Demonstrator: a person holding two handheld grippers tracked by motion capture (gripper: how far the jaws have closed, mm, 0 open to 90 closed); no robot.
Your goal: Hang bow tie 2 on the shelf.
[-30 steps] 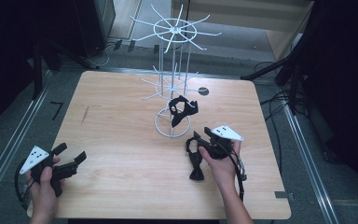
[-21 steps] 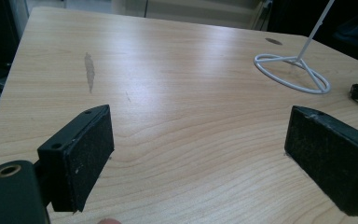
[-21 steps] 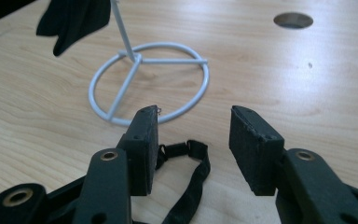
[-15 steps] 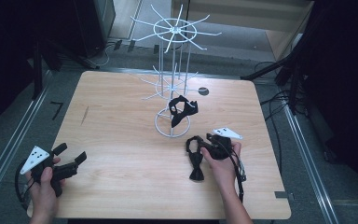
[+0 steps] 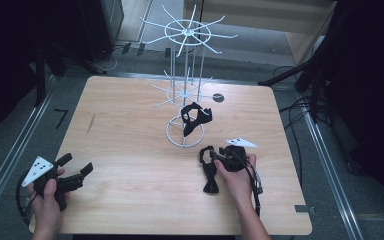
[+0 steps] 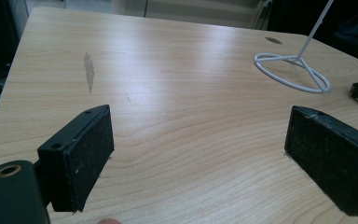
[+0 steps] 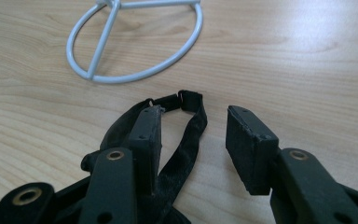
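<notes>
Two grippers, two black bow ties, one white wire rack on one wooden table [image 5: 130, 125].

One table; one wire rack [image 5: 186, 85] stands at about 12 o'clock of table centre, its ring base on the wood, two tiers of spokes. Bow ties: two. One bow tie on the rack [image 5: 196, 117] hangs low by the base; the other, the bow tie on the table [image 5: 209, 172], lies flat at 4 o'clock of the base, its strap looped toward the ring. Right gripper [image 7: 193, 128] sits over that strap, jaws about half open and just been closing, strap between them, pads not pressing yet. Left gripper [image 6: 198, 140] at 8 o'clock corner, jaws wide, nothing between them, only bare wood.
</notes>
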